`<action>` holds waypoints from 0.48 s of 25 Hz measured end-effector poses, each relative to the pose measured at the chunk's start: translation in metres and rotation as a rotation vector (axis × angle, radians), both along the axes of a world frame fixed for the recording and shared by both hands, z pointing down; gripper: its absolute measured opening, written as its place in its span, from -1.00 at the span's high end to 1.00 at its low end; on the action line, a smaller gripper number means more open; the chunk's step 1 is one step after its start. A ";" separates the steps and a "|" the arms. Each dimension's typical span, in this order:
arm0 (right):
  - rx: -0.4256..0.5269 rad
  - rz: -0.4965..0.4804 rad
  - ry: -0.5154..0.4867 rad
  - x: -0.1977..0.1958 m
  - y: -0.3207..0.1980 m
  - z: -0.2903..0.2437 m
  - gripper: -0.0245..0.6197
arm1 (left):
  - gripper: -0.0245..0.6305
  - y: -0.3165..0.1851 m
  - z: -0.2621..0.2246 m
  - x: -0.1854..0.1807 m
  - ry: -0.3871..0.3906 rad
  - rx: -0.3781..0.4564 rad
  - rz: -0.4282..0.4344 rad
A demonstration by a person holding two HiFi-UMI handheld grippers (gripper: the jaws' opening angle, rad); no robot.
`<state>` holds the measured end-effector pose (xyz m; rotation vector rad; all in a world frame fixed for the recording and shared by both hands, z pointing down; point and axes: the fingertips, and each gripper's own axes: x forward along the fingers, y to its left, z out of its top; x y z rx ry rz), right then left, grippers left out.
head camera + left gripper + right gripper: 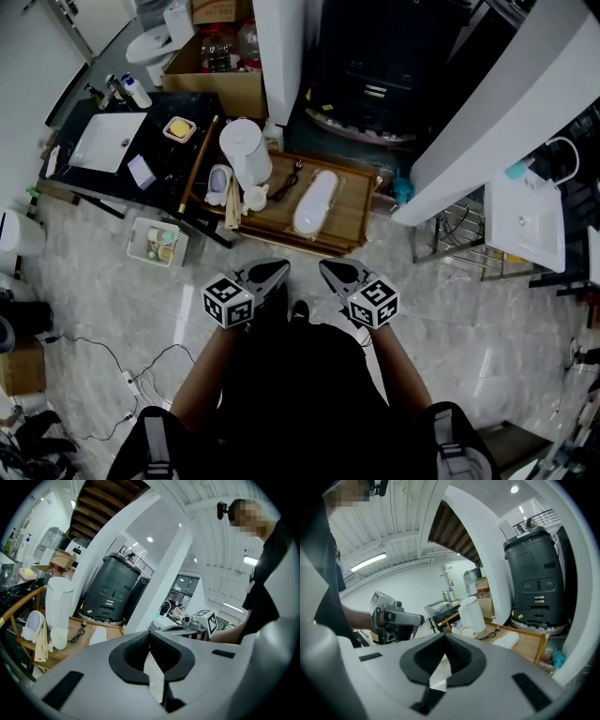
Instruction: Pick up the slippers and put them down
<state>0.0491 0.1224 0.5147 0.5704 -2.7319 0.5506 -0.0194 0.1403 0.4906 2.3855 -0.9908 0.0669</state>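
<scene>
The left tool (278, 269) and right tool (327, 270) are held fully closed and empty, side by side above the floor. A white slipper (316, 202) is seen near the middle of the wooden tray (354, 217), well ahead. The pickup appears not yet begun; next, a tool must be reached forward, opened and lowered over the slipper.

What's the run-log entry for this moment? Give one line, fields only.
stage: before pickup | left gripper: shut, empty | right gripper: shut, empty | white slipper: lying on wooden tray, untouched
</scene>
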 end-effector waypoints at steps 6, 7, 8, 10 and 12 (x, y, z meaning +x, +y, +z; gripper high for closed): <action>0.006 0.009 0.002 -0.003 -0.010 -0.003 0.90 | 0.89 -0.010 0.002 -0.001 0.001 -0.009 0.014; 0.006 0.012 0.002 -0.003 -0.011 -0.004 0.90 | 0.89 -0.012 0.003 -0.001 0.001 -0.010 0.019; 0.006 0.015 0.002 -0.003 -0.012 -0.004 0.90 | 0.89 -0.014 0.003 0.000 0.001 -0.011 0.023; 0.002 0.025 0.004 -0.001 -0.015 -0.003 0.90 | 0.89 -0.018 0.003 0.001 0.004 -0.011 0.033; -0.004 0.038 0.008 0.001 -0.018 -0.002 0.90 | 0.89 -0.023 0.003 0.003 0.007 -0.012 0.043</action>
